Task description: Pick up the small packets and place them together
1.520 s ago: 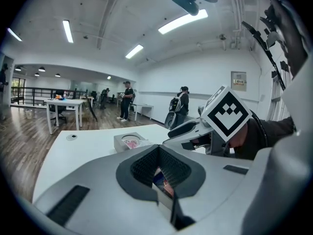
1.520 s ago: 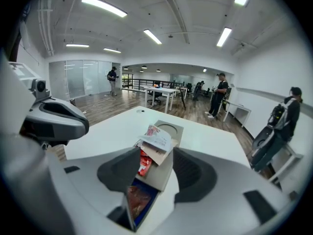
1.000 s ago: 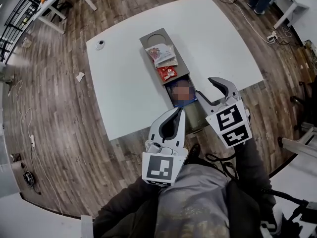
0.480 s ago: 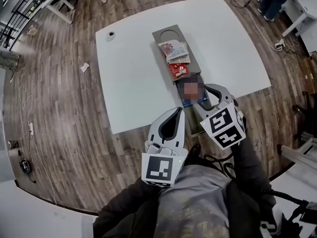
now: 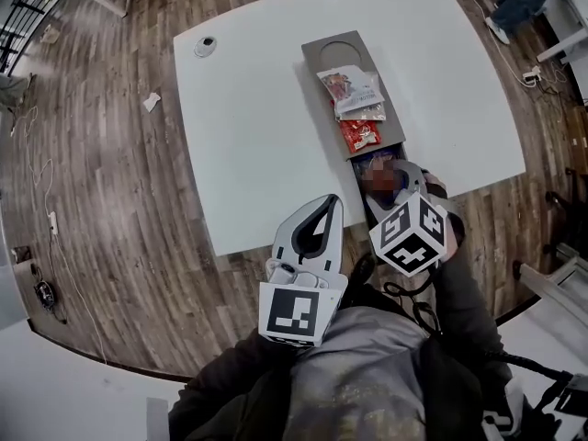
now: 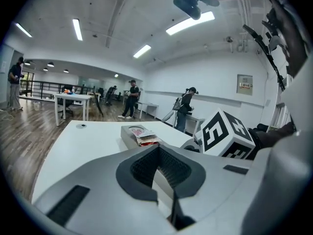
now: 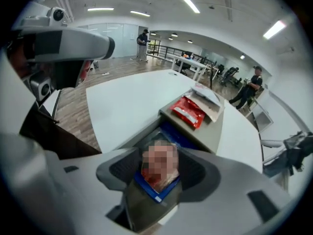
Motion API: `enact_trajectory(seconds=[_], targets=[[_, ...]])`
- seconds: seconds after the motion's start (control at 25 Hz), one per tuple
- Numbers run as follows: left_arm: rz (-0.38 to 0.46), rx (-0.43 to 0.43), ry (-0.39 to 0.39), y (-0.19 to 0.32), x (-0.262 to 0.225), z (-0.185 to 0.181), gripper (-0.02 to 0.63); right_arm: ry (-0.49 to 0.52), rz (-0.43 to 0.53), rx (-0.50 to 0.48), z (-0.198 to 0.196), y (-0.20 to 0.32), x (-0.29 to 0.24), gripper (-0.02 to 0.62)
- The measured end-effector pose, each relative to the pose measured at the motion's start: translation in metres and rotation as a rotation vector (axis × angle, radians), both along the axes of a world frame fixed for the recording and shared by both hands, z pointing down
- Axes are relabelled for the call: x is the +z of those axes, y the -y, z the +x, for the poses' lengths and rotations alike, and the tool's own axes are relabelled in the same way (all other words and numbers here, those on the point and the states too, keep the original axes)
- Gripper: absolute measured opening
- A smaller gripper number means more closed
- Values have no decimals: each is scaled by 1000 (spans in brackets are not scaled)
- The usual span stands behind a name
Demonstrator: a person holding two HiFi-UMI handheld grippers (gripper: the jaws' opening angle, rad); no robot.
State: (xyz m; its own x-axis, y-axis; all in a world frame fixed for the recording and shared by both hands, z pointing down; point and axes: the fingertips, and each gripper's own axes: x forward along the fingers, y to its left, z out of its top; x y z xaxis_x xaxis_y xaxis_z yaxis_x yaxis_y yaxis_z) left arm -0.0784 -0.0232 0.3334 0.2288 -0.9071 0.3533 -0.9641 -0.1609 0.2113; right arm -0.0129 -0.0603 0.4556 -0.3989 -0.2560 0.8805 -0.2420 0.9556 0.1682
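Note:
A long grey tray point(image 5: 319, 55) lies on the white table point(image 5: 248, 136). In it lie a white-and-pink packet point(image 5: 349, 86), a clear packet point(image 5: 364, 112) and a red packet point(image 5: 360, 136). At its lower near end lies a blue packet point(image 5: 375, 165), partly under a mosaic patch. My right gripper point(image 5: 399, 184) points steeply down over that blue packet point(image 7: 155, 190). Its jaws have just been opening and stand wide on either side of the packet, not pressing it. The red packet point(image 7: 190, 110) lies just beyond. My left gripper point(image 5: 323, 213) hangs shut and empty at the table's near edge, left of the tray point(image 6: 128, 136).
A small round device point(image 5: 206, 45) sits at the table's far left corner. Scrap paper point(image 5: 151, 102) and cables lie on the wood floor. Several people stand at other tables far off in the left gripper view. The right gripper's marker cube point(image 6: 226, 134) is close to the left gripper.
The right gripper has sunk and tipped downward onto the near end of the tray, over the blue packet. The left gripper stays shut and has shifted slightly.

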Motion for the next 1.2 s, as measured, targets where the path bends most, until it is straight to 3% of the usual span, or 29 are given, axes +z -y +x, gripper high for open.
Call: enact_trajectory(seconds=[0.16,0.4,0.48,0.56,0.84,1.2], targets=[[-27,3,-15,9,11,-9,2,-70,-82,-25,-3,-3,22,267],[-55,1,-29,17,21,-19,2,-105,-103,-24,-3,2,26,273],[-58,7,-32,18,23,-18,2,-105,-53,-2,-1,11,24,236],[-59,14,-31,19,24,-15,2,-116,24,20,3,23,22,52],[-40,23,-16,11,15,-5,2,-86,63,24,7,16,10,43],[56,68,4,-19,-19,43,2,33,98,48,35,-22,-38,41]])
